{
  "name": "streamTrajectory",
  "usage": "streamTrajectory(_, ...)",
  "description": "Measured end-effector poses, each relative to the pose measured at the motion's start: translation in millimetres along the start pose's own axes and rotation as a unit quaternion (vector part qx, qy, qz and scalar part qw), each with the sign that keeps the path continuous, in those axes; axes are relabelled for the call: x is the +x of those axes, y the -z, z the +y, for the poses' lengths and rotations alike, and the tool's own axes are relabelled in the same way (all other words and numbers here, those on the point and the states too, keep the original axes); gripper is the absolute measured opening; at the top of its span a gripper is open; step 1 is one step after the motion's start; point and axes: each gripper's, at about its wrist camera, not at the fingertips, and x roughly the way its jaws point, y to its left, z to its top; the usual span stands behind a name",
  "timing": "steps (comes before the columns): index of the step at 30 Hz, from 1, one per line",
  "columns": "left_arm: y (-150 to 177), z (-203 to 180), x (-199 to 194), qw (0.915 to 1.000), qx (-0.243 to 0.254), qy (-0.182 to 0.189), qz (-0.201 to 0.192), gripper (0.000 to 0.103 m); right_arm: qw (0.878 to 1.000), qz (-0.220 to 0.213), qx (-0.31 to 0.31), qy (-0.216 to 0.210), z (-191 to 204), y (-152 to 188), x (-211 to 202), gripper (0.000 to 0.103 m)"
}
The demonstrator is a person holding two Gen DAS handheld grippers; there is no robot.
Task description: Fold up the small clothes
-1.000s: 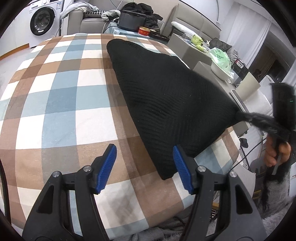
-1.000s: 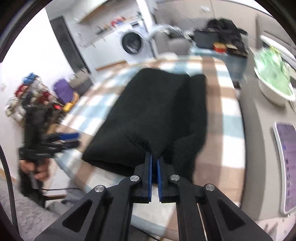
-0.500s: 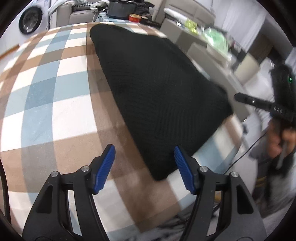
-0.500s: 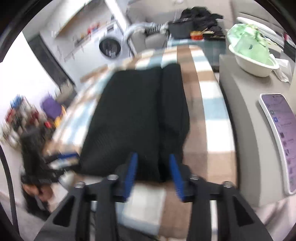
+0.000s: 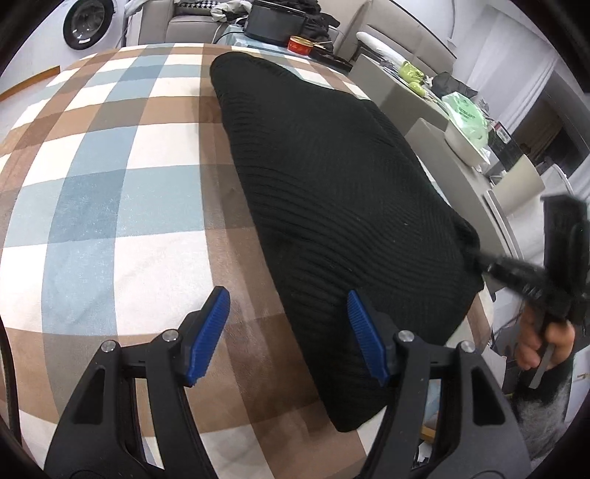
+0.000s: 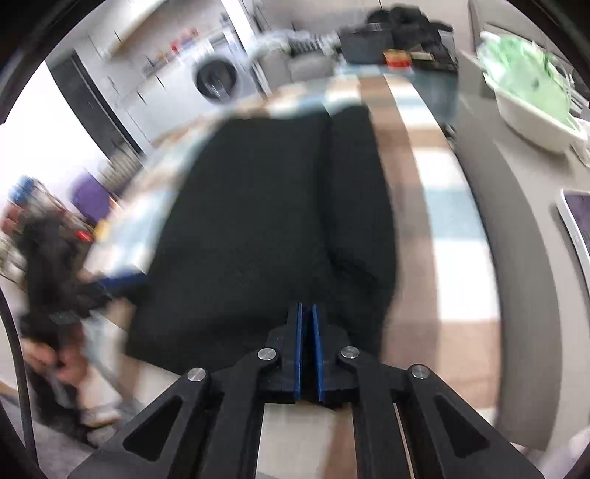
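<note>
A black knit garment (image 5: 332, 206) lies folded lengthwise on the checked tablecloth (image 5: 110, 191). My left gripper (image 5: 287, 331) is open and empty, hovering over the garment's near left edge; its right finger is above the cloth. My right gripper (image 6: 306, 331) is shut on the near hem of the garment (image 6: 276, 228). In the left wrist view the right gripper (image 5: 479, 261) shows at the garment's right corner, pinching it. A fold line runs down the garment's right part in the right wrist view.
A grey side counter (image 6: 516, 258) with a white bowl holding green bags (image 6: 534, 103) and a tablet (image 6: 579, 221) stands right of the table. A washing machine (image 5: 84, 22), sofa and a black pot (image 5: 273, 22) are behind. The table's edge is near.
My right gripper opened about half a second ago, then shut again on the garment's near hem. My left gripper stayed open and moved in closer over the garment's edge.
</note>
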Motion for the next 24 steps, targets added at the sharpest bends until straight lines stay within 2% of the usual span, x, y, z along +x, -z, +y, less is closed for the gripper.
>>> streamTrajectory(1, -1.2, 1.1, 0.8, 1.0, 0.0, 0.0, 0.0, 0.064, 1.0, -0.007, 0.005, -0.008, -0.9, -1.5, -2.8, 0.007)
streamTrajectory(3, -6.6, 2.7, 2.6, 1.0, -0.003, -0.001, -0.004, 0.064, 0.999, -0.04, 0.014, -0.023, -3.0, -9.2, -17.7, 0.022)
streamTrajectory(4, -10.6, 3.5, 4.3, 1.0, -0.008, 0.002, -0.005, 0.064, 0.998, -0.056, 0.018, -0.022, -4.8, -11.9, -23.4, 0.042)
streamTrajectory(5, -15.5, 4.4, 7.0, 0.9998, -0.014, 0.01, -0.004, 0.064, 0.996, -0.08, 0.029, -0.017, -10.1, -17.5, -28.2, 0.054)
streamTrajectory(7, -23.1, 4.6, 12.3, 0.9995, -0.023, 0.018, -0.007, 0.064, 0.995, -0.085, 0.05, -0.007, -20.9, -27.1, -22.9, 0.054)
streamTrajectory(12, -40.1, 3.5, 27.3, 0.9988, -0.039, 0.022, -0.017, 0.06, 0.995, -0.051, 0.081, -0.015, -35.5, -40.7, 15.6, 0.054)
streamTrajectory(14, -44.0, 2.4, 30.7, 0.9986, -0.039, 0.023, -0.027, 0.038, 0.996, -0.046, 0.077, -0.015, -33.9, -43.0, 26.0, 0.046)
streamTrajectory(15, -45.4, 0.5, 32.4, 0.9989, -0.031, 0.02, -0.029, 0.035, 0.996, -0.043, 0.072, -0.015, -31.5, -41.6, 28.5, 0.04)
streamTrajectory(16, -45.2, -1.0, 33.0, 0.999, -0.027, 0.016, -0.03, 0.03, 0.997, -0.041, 0.069, -0.014, -29.4, -41.0, 30.2, 0.03)
streamTrajectory(17, -45.5, -1.8, 33.5, 0.9992, -0.02, 0.013, -0.033, 0.027, 0.997, -0.037, 0.072, -0.019, -28.4, -40.3, 32.7, 0.026)
streamTrajectory(24, -38.7, 16.3, 21.0, 0.9988, -0.022, -0.001, -0.043, 0.025, 0.997, -0.026, 0.061, -0.03, -3.9, -38.5, 45.6, 0.025)
